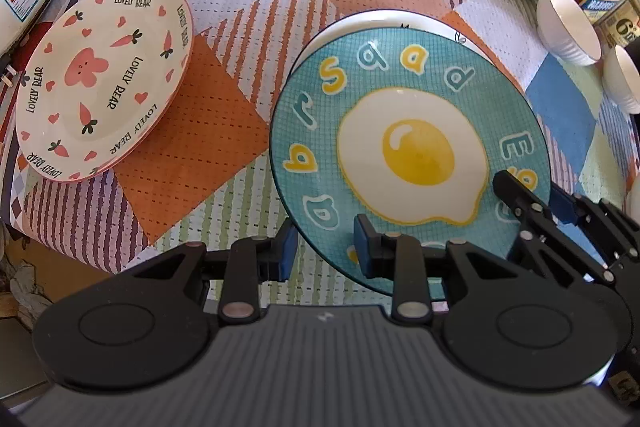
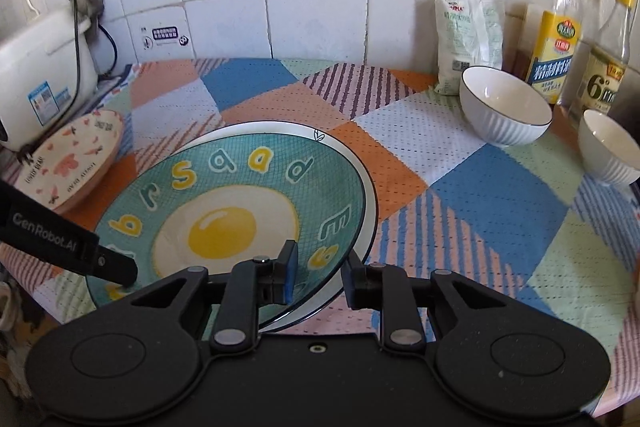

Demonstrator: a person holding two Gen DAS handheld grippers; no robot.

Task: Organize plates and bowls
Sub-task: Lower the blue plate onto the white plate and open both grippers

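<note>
1. Left wrist view: your left gripper [image 1: 326, 247] straddles the near rim of the egg plate [image 1: 408, 155], fingers narrow, not visibly pinching.
2. Your right gripper [image 2: 318, 273] brackets the same rim, pads apparently clear.
3. The egg plate sits atop a white plate [image 2: 360, 163], so stacking looks done.
4. Next, back both grippers off; the pink plate [image 1: 100, 79] and bowls [image 2: 506, 107] remain.

Lying mostly hidden under the egg plate [image 2: 224, 211]: a white plate [image 2: 370, 203]. Being cut off at the right edge: the far-right bowl [image 2: 610, 151].
</note>
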